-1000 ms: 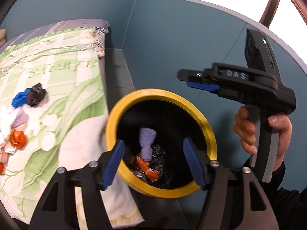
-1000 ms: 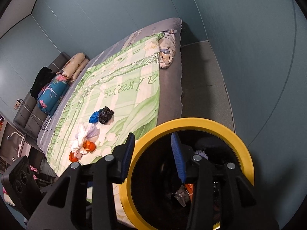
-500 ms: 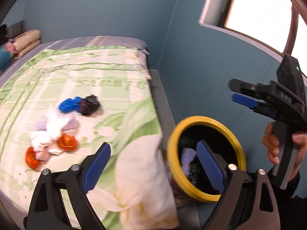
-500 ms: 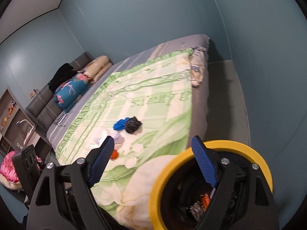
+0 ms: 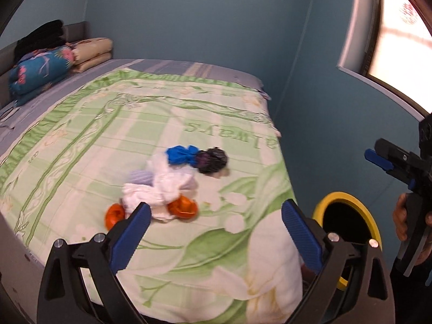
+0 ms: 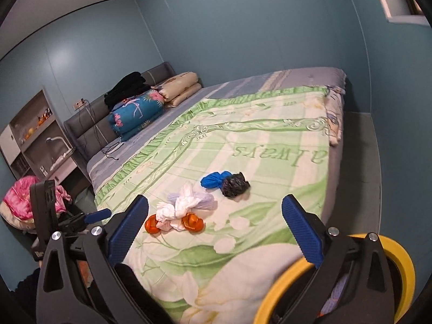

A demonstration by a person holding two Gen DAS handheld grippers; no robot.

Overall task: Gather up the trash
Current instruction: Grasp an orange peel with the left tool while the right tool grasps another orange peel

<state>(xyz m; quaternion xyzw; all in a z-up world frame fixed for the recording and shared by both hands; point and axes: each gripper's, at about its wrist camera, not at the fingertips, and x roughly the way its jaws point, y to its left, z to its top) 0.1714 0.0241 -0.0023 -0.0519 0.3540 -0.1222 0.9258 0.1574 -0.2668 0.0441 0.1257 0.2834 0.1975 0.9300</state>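
Both hand-held grippers, left (image 5: pixel 213 232) and right (image 6: pixel 214 230), wide and empty, aimed at the trash pile (image 6: pixel 189 210) mid-bed (image 6: pixel 270 135); yellow-rimmed bin (image 6: pixel 399 256) beside the bed, likely for short drops.

My right tongs (image 6: pixel 214 230) hide part of the yellow-rimmed bin (image 6: pixel 402 259), cut off at lower right, its contents mostly unreadable.
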